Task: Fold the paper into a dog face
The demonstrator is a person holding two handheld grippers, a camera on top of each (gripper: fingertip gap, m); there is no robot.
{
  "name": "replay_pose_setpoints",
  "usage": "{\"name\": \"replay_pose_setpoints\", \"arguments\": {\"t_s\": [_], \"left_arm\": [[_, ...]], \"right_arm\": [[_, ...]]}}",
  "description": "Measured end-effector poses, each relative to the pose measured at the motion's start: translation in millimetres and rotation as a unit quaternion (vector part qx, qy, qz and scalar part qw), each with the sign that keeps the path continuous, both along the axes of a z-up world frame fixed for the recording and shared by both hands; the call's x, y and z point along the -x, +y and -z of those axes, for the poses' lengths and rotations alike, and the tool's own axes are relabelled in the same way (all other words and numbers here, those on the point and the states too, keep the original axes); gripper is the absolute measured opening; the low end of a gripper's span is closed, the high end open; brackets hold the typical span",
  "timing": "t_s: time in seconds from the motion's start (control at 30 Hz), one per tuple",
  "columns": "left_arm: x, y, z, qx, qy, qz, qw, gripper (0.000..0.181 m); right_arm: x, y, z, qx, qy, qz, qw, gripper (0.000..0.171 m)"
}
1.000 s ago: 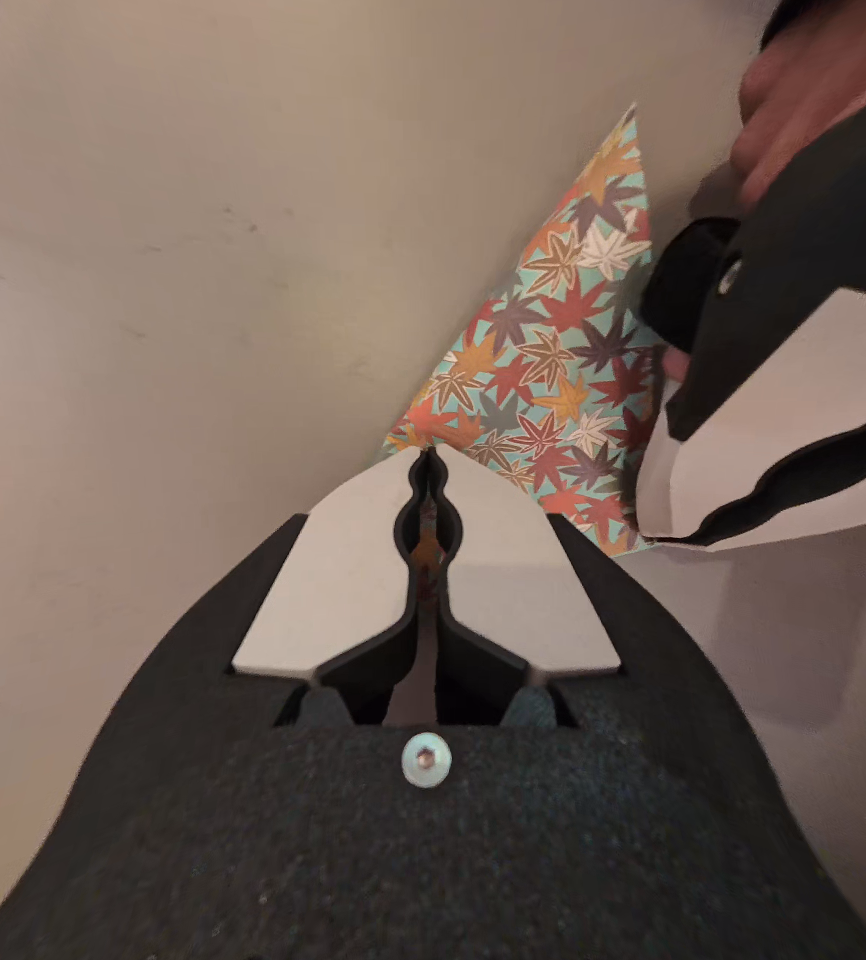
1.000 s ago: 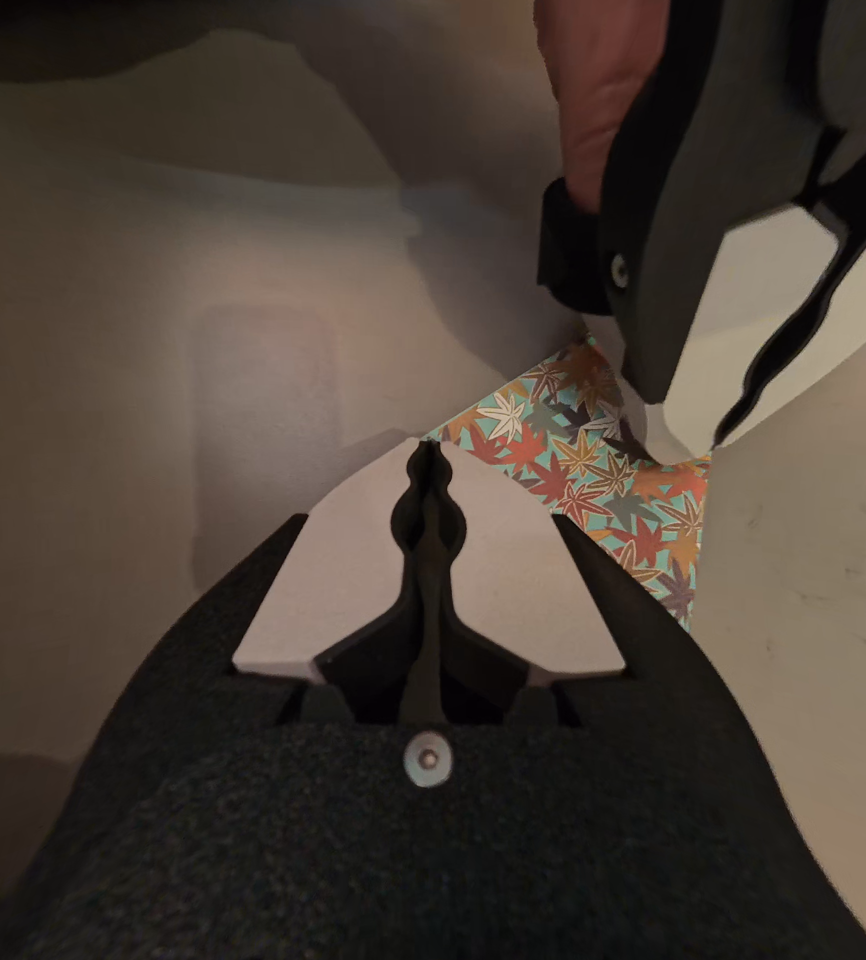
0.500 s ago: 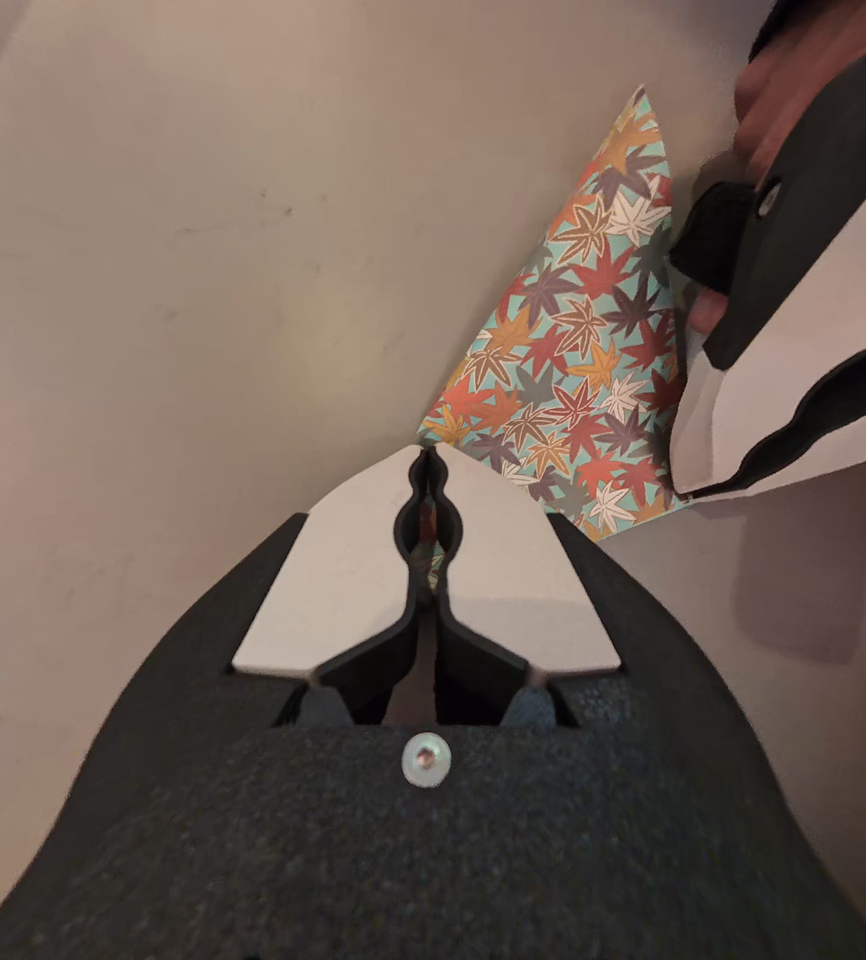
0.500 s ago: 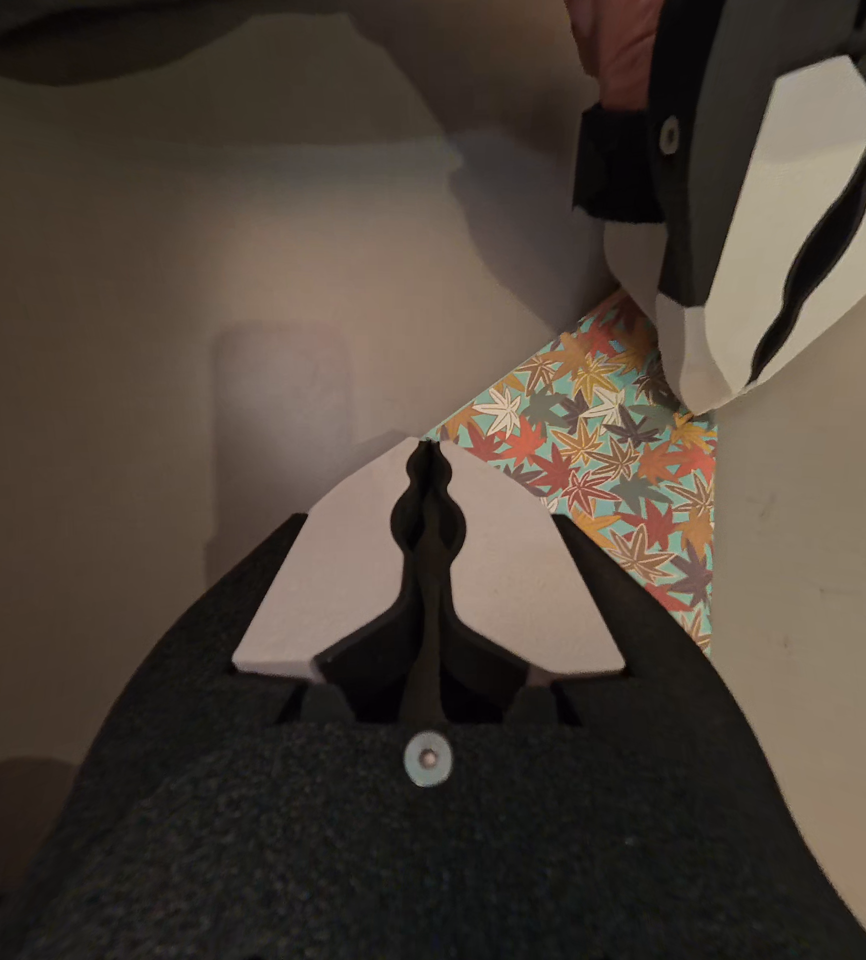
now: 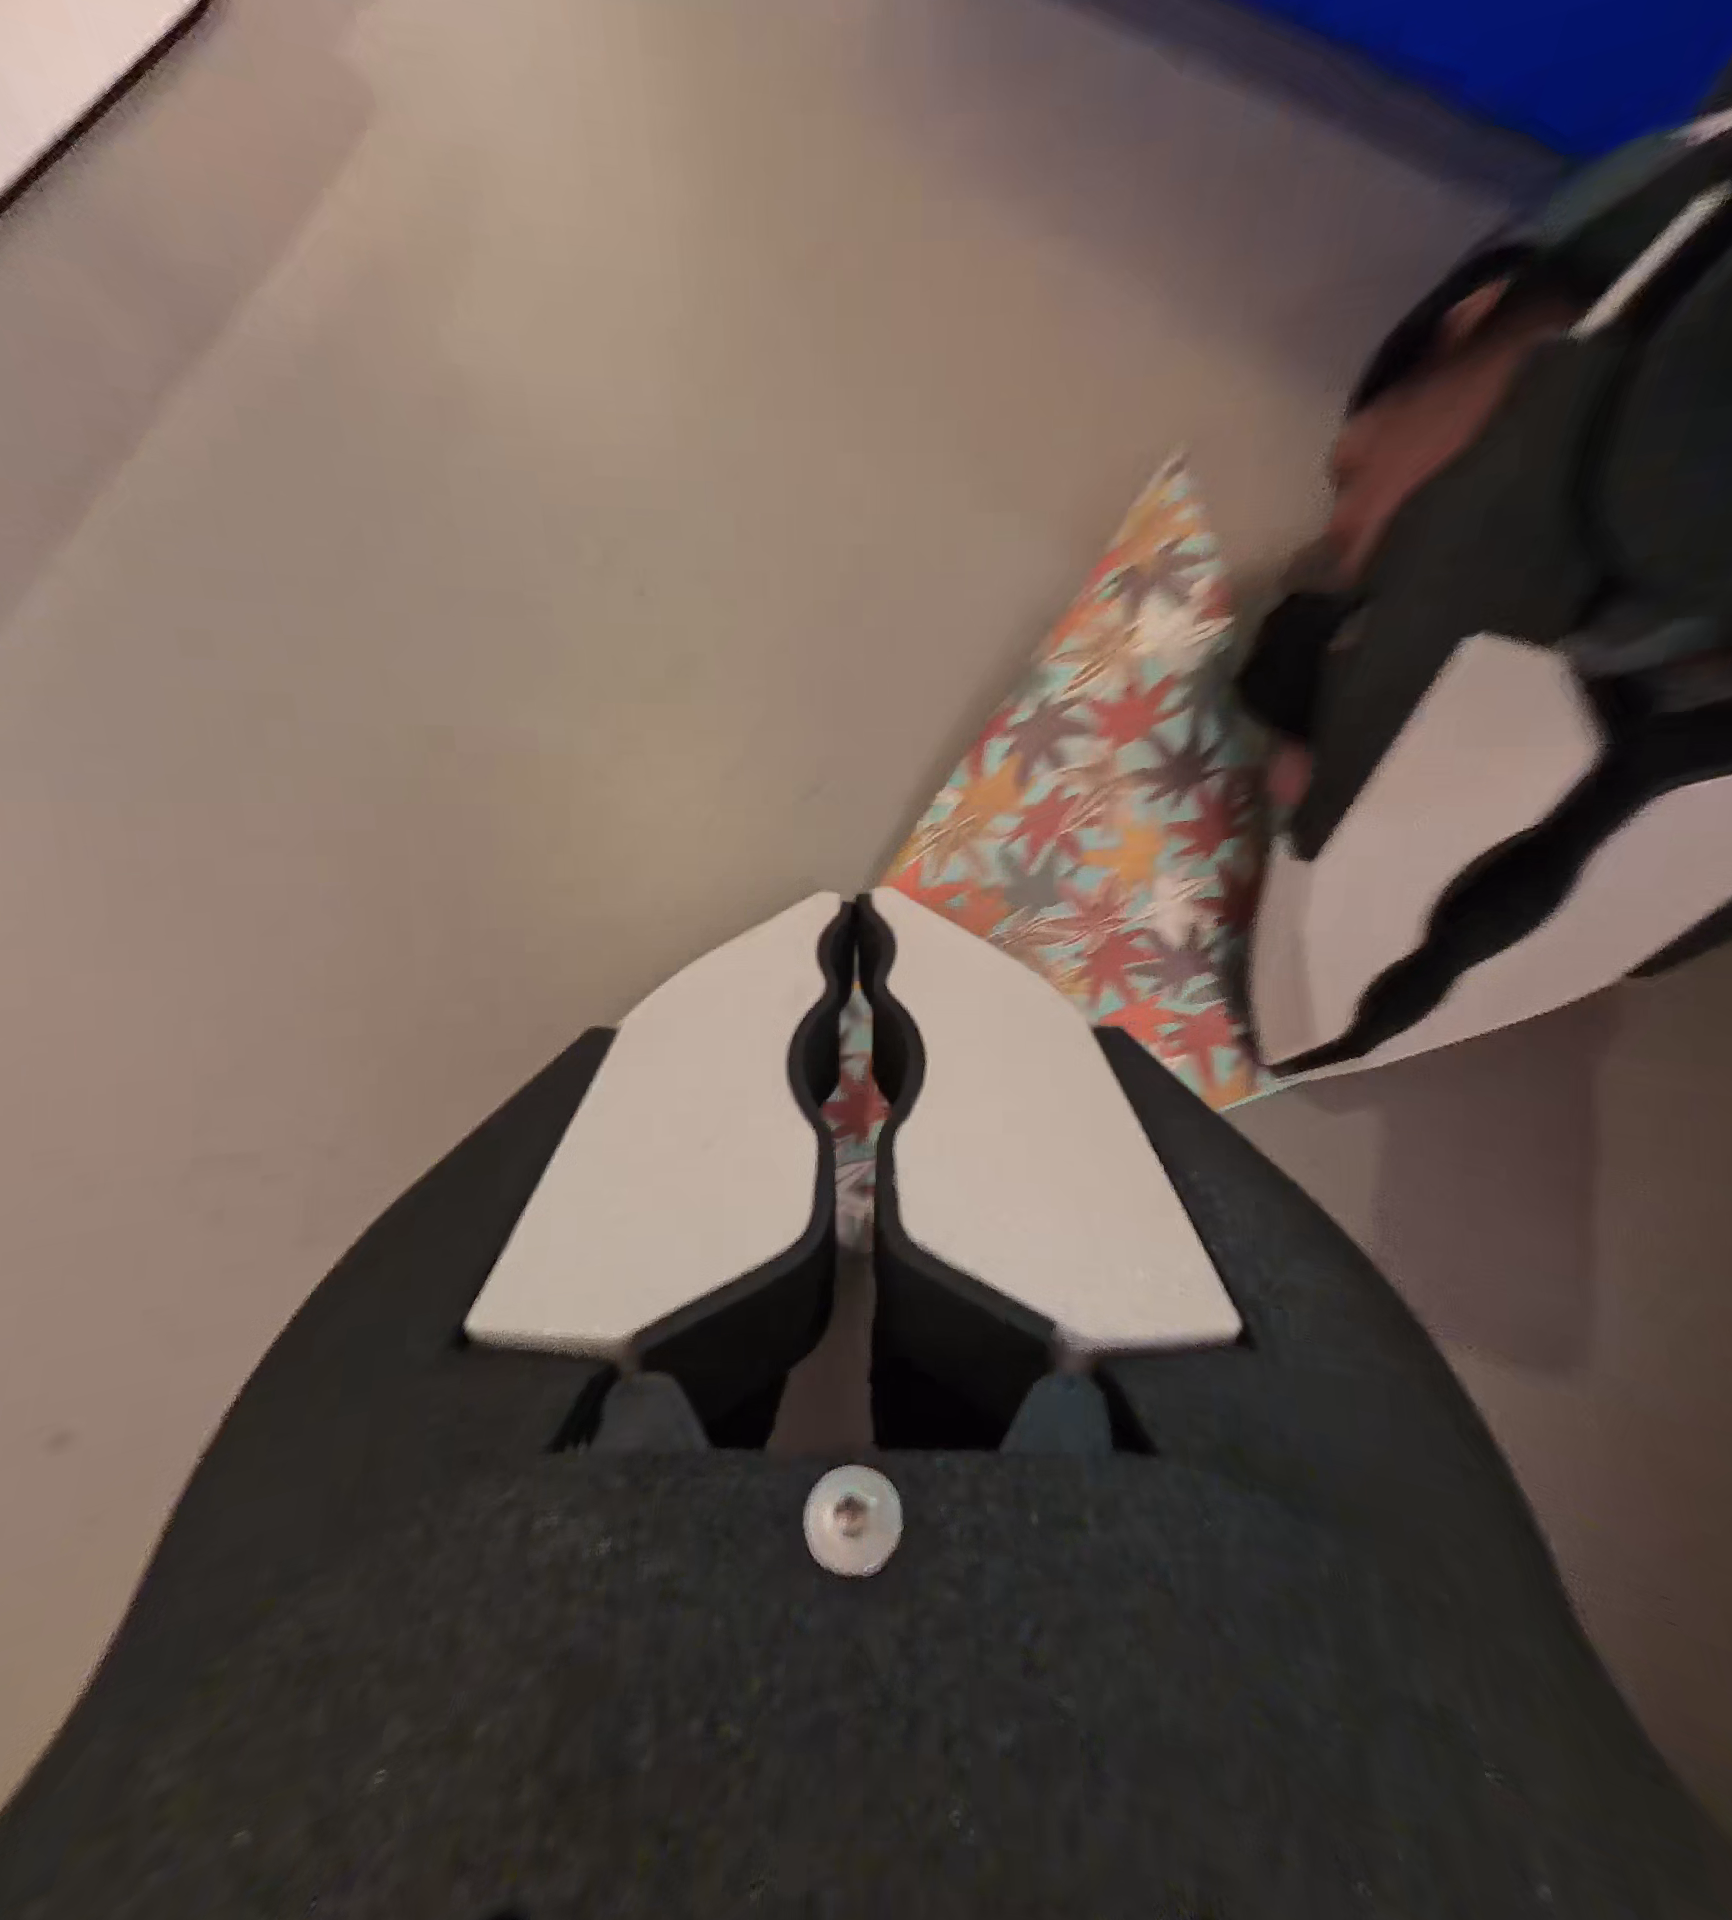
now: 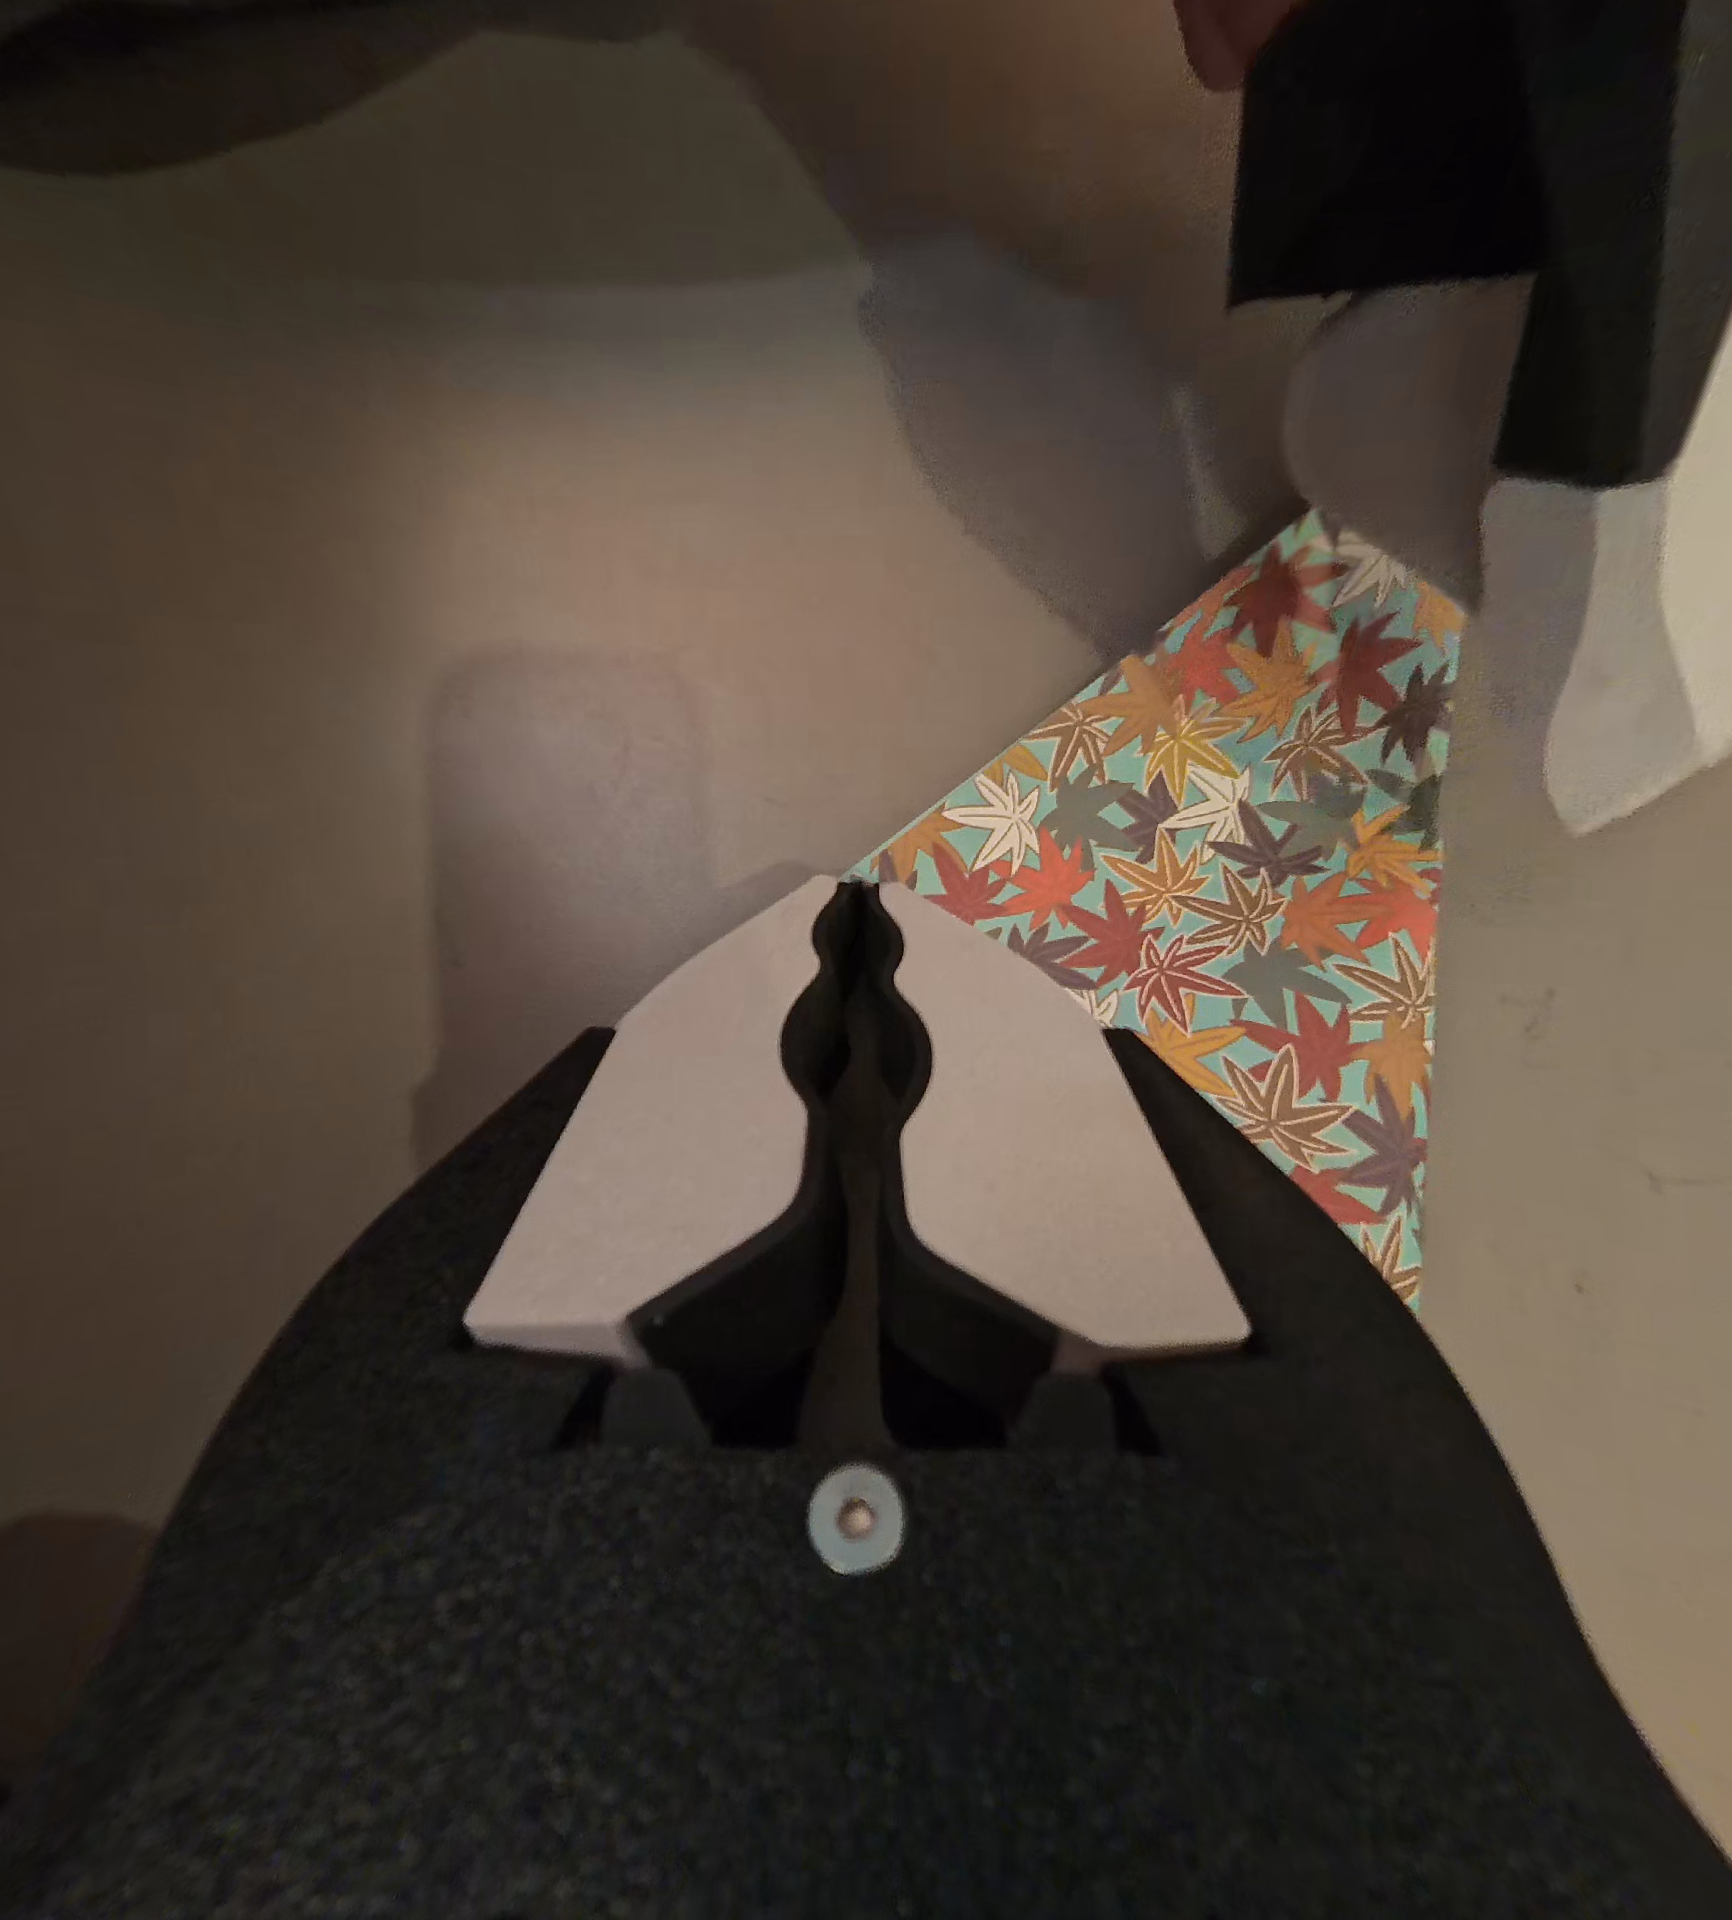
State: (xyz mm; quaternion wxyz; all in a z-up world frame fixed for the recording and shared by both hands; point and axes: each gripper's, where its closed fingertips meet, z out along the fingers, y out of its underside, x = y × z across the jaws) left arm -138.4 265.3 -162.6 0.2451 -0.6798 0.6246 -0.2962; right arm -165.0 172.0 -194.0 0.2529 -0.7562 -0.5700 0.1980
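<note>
Left gripper [image 5: 857, 914] pinching leaf-print paper [image 5: 1111, 831] corner; right gripper [image 6: 854, 896] pressed together, empty. Pull taut w/ left, press crease flat w/ right, align edges.

Both wrist cameras are looking forward and down along their own claws, close over the beige table [image 5: 550, 582]; both are taking in the same leaf-patterned paper [image 6: 1246, 883] from opposite sides, each catching the other claw at its upper right

Leaf-patterned paper [image 6: 1226, 894], folded triangle, flat on table [image 6: 322, 520].
</note>
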Motion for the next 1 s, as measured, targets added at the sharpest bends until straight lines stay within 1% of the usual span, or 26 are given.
{"name": "replay_pose_setpoints", "arguments": {"t_s": [0.07, 0.17, 0.3, 0.47, 0.53, 0.6, 0.67, 0.77, 0.83, 0.93, 1.0], "left_arm": [[-3, -7, 0, -0.012, 0.015, 0.012, 1.000, 0.000], [-5, -11, 16, -0.031, 0.059, 0.022, 0.998, 0.000], [-10, -12, 29, -0.027, 0.073, 0.019, 0.997, 0.000], [-13, -2, 32, -0.040, 0.085, 0.007, 0.996, 0.000], [-12, 9, 32, -0.068, 0.093, -0.007, 0.993, 0.000], [-11, 8, 31, -0.061, 0.097, -0.003, 0.993, 0.000], [-17, -2, 22, -0.045, 0.064, 0.013, 0.997, 0.000], [-23, -23, 10, 0.000, 0.032, 0.044, 0.999, 0.000], [-22, -30, 13, 0.011, 0.041, 0.063, 0.997, 0.000], [-17, -29, 30, 0.005, 0.079, 0.068, 0.995, 0.000], [-20, -30, 31, 0.015, 0.073, 0.065, 0.995, 0.000]], "right_arm": [[0, 0, 0, 0.000, 0.000, 0.000, 1.000, 0.000], [0, 0, 0, 0.000, -0.001, -0.001, 1.000, 0.000], [0, 0, 0, -0.001, -0.003, -0.001, 1.000, 0.000], [0, -1, 0, 0.006, -0.003, -0.002, 1.000, 0.000], [0, 0, 0, 0.006, -0.001, -0.003, 1.000, 0.000], [0, 0, 0, 0.007, 0.001, 0.000, 1.000, 0.000], [0, -1, 0, 0.010, 0.004, 0.003, 1.000, 0.000], [0, -1, 0, 0.009, 0.004, 0.002, 1.000, 0.000], [0, -1, 0, 0.007, 0.002, 0.001, 1.000, 0.000], [0, -1, 0, 0.006, 0.000, 0.000, 1.000, 0.000], [0, -1, 0, 0.006, -0.001, 0.000, 1.000, 0.000]]}}
